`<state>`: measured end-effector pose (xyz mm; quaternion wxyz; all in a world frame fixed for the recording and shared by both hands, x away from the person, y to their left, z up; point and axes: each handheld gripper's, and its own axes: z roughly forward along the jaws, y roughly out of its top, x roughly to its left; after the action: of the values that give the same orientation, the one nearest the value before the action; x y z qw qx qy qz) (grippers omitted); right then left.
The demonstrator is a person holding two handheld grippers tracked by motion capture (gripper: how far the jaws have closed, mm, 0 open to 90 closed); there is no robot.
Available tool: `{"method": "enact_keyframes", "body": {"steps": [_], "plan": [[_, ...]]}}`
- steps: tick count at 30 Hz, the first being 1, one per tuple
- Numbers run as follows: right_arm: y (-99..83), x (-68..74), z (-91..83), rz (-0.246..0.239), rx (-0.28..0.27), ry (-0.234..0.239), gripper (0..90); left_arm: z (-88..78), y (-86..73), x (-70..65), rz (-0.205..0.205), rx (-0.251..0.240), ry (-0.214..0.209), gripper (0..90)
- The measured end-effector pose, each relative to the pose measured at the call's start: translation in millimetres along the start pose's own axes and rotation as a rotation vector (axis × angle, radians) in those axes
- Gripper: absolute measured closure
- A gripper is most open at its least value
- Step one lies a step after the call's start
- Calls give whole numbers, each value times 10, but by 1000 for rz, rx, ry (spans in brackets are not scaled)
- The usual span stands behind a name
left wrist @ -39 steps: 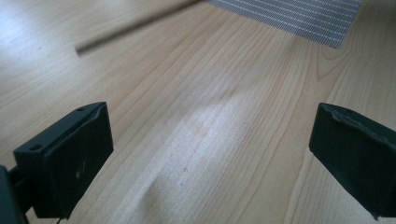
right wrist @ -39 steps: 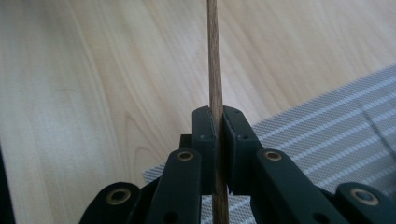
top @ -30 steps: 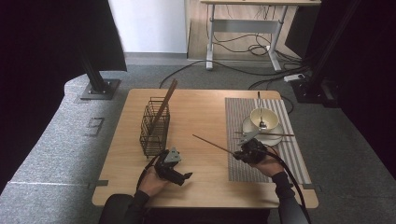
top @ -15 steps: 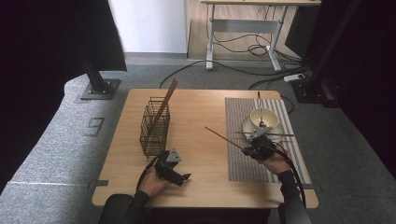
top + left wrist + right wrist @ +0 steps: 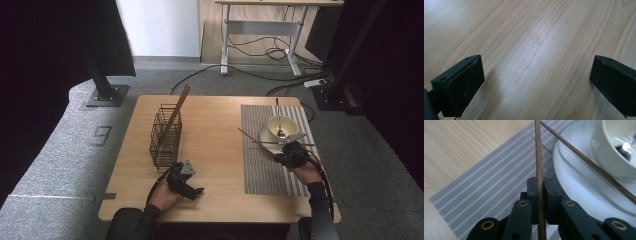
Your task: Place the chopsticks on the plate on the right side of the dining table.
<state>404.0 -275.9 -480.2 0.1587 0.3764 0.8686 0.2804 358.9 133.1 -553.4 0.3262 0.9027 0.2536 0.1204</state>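
On the table point(image 5: 215, 200), a wire basket point(image 5: 165, 136) stands left of centre in the high view, one chopstick point(image 5: 177, 107) leaning out of it toward the upper right. A striped placemat point(image 5: 265, 170) lies at the right; on its upper part a plate point(image 5: 264, 135) carries a bowl point(image 5: 281, 125), a spoon point(image 5: 278, 117) inside. A second chopstick point(image 5: 290, 144) lies across the plate, just below the bowl. A third chopstick point(image 5: 255, 140) slants from the right gripper point(image 5: 285, 156) toward the upper left, over the placemat. The left gripper point(image 5: 189, 189) sits below the basket, near the lower table edge.
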Motion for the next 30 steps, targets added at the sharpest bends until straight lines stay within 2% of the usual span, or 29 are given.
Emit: {"method": "enact_keyframes", "body": {"steps": [10, 22, 30], "plan": [[-138, -200, 34, 59, 35, -40, 836, 7, 2, -6, 1, 1, -8, 0], [-261, -405, 66, 113, 60, -53, 835, 13, 2, -4, 1, 4, -19, 0], [-318, -523, 57, 144, 56, -62, 832, 20, 1, -4, -4, 0, -27, 0]]}}
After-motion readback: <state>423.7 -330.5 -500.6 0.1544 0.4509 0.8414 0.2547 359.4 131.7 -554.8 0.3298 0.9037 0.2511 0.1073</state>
